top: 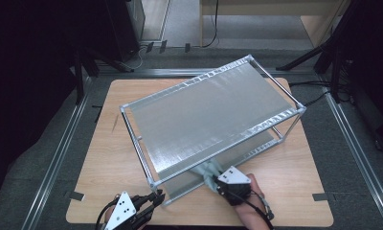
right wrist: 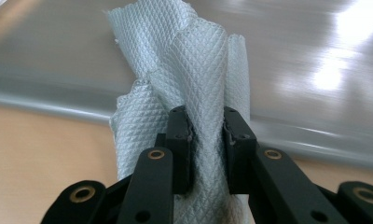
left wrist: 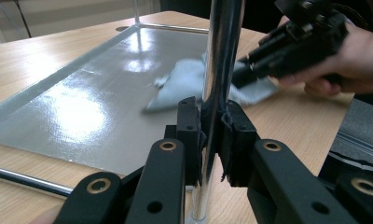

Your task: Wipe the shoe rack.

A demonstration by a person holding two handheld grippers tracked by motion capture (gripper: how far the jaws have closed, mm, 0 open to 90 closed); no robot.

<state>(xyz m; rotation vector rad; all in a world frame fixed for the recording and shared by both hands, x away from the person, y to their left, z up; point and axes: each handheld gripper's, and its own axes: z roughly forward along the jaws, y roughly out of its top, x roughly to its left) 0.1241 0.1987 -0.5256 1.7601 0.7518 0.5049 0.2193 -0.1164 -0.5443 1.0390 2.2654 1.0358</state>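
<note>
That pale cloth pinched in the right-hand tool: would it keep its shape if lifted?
Probably not. The cloth bunches and folds between the right gripper jaws, so it looks floppy and light. Its quilted weave likely grips rather than slips.

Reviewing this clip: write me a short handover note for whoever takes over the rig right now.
Left gripper: shut on the rack's near corner post, steadying the rack.
Right gripper: shut on the grey cloth, with the cloth on the near edge of the lower shelf.
Rack stands on the wooden table.
Done: rack braced, cloth gripped and on the shelf.
Left: probably wiping the rest of the lower shelf; how much is already wiped cannot be told.
</note>
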